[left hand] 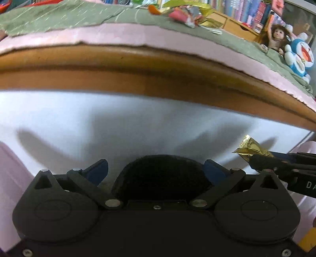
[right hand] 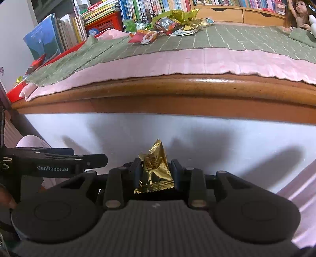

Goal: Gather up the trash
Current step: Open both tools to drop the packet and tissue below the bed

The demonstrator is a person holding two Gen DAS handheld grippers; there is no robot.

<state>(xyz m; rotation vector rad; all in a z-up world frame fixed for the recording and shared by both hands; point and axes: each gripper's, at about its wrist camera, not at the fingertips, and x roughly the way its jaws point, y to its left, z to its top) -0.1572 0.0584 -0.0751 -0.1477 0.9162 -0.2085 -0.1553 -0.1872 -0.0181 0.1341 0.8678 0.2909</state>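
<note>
A crumpled gold foil wrapper (right hand: 155,170) is pinched between the two blue-padded fingers (right hand: 138,172) of the right gripper (right hand: 156,174), standing up out of the grip with its pointed end toward the bed. It is held below the level of the mattress, in front of the white surface (right hand: 138,134) under the wooden bed rail (right hand: 177,89).

Just to its left the left gripper (left hand: 156,168) hangs with its fingers (left hand: 97,171) spread wide apart and nothing between them; from its own view the gold wrapper shows at the right edge, clamped in the other tool.

Beyond the rail lies a pink sheet (right hand: 177,61) with a green quilted blanket (right hand: 227,37) on top. At the far side of the blanket sits a heap of wrappers (right hand: 167,25): gold foil, red and orange packets, some green bits. Behind the heap are rows of books (right hand: 154,8) and a red crate (right hand: 104,22). At the far right a doll (left hand: 276,37) leans beside a blue and white plush toy (left hand: 300,57).
</note>
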